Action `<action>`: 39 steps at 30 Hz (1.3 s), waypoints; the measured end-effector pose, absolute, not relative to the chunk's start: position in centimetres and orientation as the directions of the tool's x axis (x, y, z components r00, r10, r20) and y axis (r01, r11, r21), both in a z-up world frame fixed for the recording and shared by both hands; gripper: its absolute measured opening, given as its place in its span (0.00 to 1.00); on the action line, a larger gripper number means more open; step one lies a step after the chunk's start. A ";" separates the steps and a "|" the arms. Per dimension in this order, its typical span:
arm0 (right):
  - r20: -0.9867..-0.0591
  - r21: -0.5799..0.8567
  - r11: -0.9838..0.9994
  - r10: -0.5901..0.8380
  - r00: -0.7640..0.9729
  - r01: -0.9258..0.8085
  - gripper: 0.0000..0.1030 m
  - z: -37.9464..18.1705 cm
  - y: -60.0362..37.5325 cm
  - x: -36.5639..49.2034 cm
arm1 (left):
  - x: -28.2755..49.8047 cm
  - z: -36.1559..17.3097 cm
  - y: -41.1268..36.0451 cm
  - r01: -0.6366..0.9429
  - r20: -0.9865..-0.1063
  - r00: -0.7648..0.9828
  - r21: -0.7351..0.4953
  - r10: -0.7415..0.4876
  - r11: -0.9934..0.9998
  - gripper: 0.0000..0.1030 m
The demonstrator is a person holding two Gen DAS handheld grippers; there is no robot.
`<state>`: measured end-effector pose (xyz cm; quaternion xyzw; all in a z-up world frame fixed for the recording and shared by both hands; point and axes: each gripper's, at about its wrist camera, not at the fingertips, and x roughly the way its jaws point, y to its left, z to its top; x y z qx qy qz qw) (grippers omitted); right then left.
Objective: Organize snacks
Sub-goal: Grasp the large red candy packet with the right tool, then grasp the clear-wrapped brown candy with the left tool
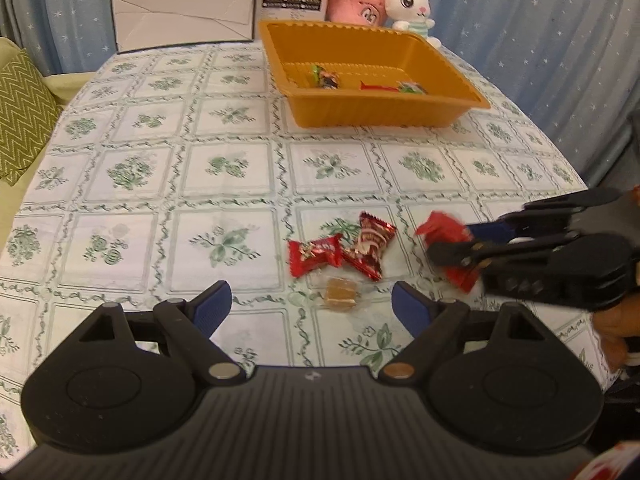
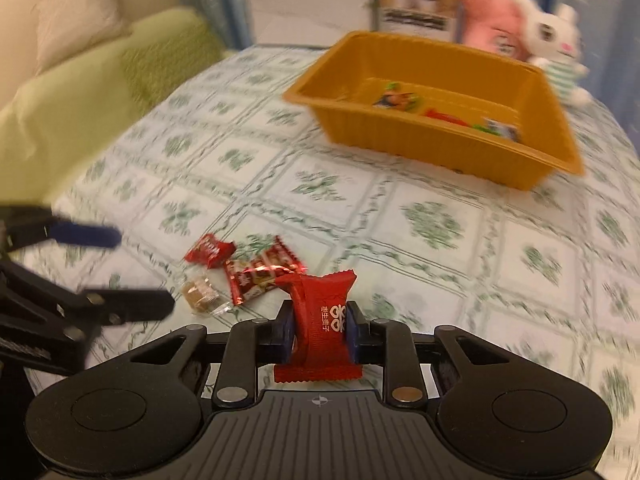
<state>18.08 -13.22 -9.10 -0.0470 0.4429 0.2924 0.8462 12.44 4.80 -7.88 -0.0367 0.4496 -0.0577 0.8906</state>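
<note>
While the left gripper (image 1: 312,304) hangs with its jaws apart, a clear-wrapped caramel (image 1: 341,293) lies between its fingertips and two red candies (image 1: 316,254) just ahead. Seen from the right wrist, the right gripper (image 2: 320,330) is clamped on a red packet (image 2: 320,320), the orange tray (image 2: 440,148) well ahead: next, likely, carry and release there.

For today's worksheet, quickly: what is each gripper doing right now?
Left gripper: open, holding nothing, above the clear-wrapped candy.
Right gripper: closed on a red snack packet.
</note>
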 end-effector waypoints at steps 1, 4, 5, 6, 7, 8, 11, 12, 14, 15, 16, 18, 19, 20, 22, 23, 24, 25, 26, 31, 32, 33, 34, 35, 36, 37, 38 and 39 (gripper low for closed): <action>-0.772 0.199 0.837 0.454 0.445 -0.510 0.25 -8.9 -13.8 17.9 | 12.4 -8.2 4.6 0.075 -0.798 0.586 -0.116 -0.138 0.990 0.79; -0.763 0.239 0.864 0.449 0.465 -0.443 0.25 -8.6 -15.4 17.1 | 12.6 -8.9 4.0 0.091 -0.803 0.579 -0.107 -0.141 0.990 0.72; -0.763 0.245 0.869 0.446 0.468 -0.429 0.25 -8.6 -15.8 16.8 | 12.6 -9.0 3.8 0.098 -0.802 0.581 -0.101 -0.140 0.990 0.69; -0.763 0.252 0.874 0.444 0.470 -0.416 0.25 -8.6 -16.2 16.6 | 12.6 -9.0 3.5 0.108 -0.800 0.583 -0.093 -0.139 0.990 0.67; -0.762 0.260 0.878 0.442 0.474 -0.402 0.25 -8.7 -16.6 16.4 | 12.7 -9.1 3.3 0.120 -0.798 0.585 -0.087 -0.141 0.989 0.66; -0.762 0.264 0.882 0.439 0.475 -0.390 0.25 -8.7 -16.9 16.2 | 12.8 -9.2 3.0 0.131 -0.797 0.587 -0.080 -0.142 0.988 0.64; -0.764 0.279 0.887 0.437 0.474 -0.368 0.25 -9.0 -17.5 15.8 | 13.3 -9.6 2.5 0.149 -0.800 0.584 -0.063 -0.139 0.987 0.58; -0.764 0.283 0.888 0.438 0.474 -0.364 0.25 -9.0 -17.7 15.8 | 13.4 -9.7 2.4 0.151 -0.799 0.585 -0.059 -0.137 0.987 0.56; -0.763 0.287 0.888 0.438 0.475 -0.358 0.25 -9.1 -17.8 15.6 | 13.7 -10.0 2.2 0.156 -0.798 0.587 -0.053 -0.136 0.986 0.54; -0.763 0.290 0.888 0.439 0.475 -0.356 0.25 -9.1 -17.9 15.6 | 13.8 -10.1 2.2 0.160 -0.799 0.586 -0.048 -0.134 0.986 0.51; -0.762 0.292 0.888 0.440 0.475 -0.355 0.25 -9.2 -17.9 15.5 | 14.0 -10.4 2.1 0.164 -0.800 0.585 -0.041 -0.131 0.986 0.49; -0.760 0.296 0.888 0.443 0.477 -0.353 0.25 -9.2 -17.9 15.5 | 14.1 -10.6 2.0 0.175 -0.800 0.587 -0.024 -0.124 0.984 0.45; -0.759 0.296 0.888 0.442 0.478 -0.351 0.25 -9.2 -17.9 15.5 | 14.1 -10.7 1.9 0.180 -0.801 0.587 -0.014 -0.119 0.984 0.44; -0.758 0.298 0.888 0.443 0.480 -0.350 0.25 -9.2 -18.0 15.5 | 14.1 -10.7 1.9 0.182 -0.801 0.588 -0.007 -0.115 0.983 0.42; -0.756 0.300 0.889 0.443 0.481 -0.347 0.25 -9.2 -18.0 15.6 | 13.9 -10.6 1.8 0.182 -0.799 0.591 -0.007 -0.115 0.983 0.40; -0.757 0.300 0.889 0.443 0.481 -0.347 0.25 -9.2 -18.0 15.6 | 13.9 -10.6 1.8 0.182 -0.798 0.591 -0.012 -0.118 0.983 0.35; -0.757 0.300 0.889 0.443 0.480 -0.347 0.25 -9.2 -17.9 15.6 | 13.8 -10.6 1.8 0.183 -0.800 0.588 -0.012 -0.119 0.983 0.35; -0.757 0.301 0.888 0.444 0.480 -0.346 0.25 -9.3 -17.9 15.6 | 13.7 -10.6 1.7 0.185 -0.800 0.588 -0.007 -0.116 0.983 0.35; -0.757 0.301 0.889 0.443 0.480 -0.346 0.25 -9.3 -17.9 15.5 | 13.6 -10.5 1.6 0.186 -0.800 0.589 -0.002 -0.113 0.983 0.34; -0.754 0.302 0.891 0.441 0.486 -0.340 0.25 -9.1 -17.9 15.4 | 13.2 -10.4 1.6 0.175 -0.800 0.589 -0.012 -0.115 0.984 0.29; -0.753 0.302 0.891 0.441 0.489 -0.339 0.25 -9.0 -18.0 15.3 | 13.1 -10.2 1.6 0.173 -0.798 0.592 -0.012 -0.114 0.985 0.28; -0.752 0.302 0.892 0.440 0.491 -0.337 0.25 -8.9 -18.0 15.3 | 13.0 -10.1 1.5 0.172 -0.796 0.594 -0.014 -0.115 0.985 0.28; -0.751 0.301 0.893 0.439 0.494 -0.335 0.25 -8.8 -18.1 15.3 | 12.9 -9.9 1.5 0.170 -0.795 0.596 -0.016 -0.116 0.985 0.28; -0.750 0.301 0.893 0.438 0.496 -0.334 0.25 -8.6 -18.1 15.3 | 12.8 -9.8 1.6 0.168 -0.794 0.597 -0.019 -0.117 0.986 0.28; -0.748 0.301 0.894 0.438 0.498 -0.333 0.25 -8.5 -18.2 15.2 | 12.7 -9.6 1.6 0.167 -0.791 0.600 -0.023 -0.120 0.986 0.28; -0.747 0.299 0.894 0.437 0.501 -0.333 0.25 -8.4 -18.2 15.2 | 12.6 -9.4 1.5 0.166 -0.789 0.603 -0.024 -0.121 0.986 0.28; -0.747 0.299 0.895 0.436 0.503 -0.331 0.25 -8.3 -18.2 15.2 | 12.5 -9.3 1.5 0.166 -0.787 0.605 -0.025 -0.122 0.986 0.28; -0.746 0.302 0.895 0.437 0.503 -0.329 0.25 -8.2 -18.2 15.2 | 12.5 -9.2 1.5 0.166 -0.787 0.605 -0.025 -0.122 0.986 0.28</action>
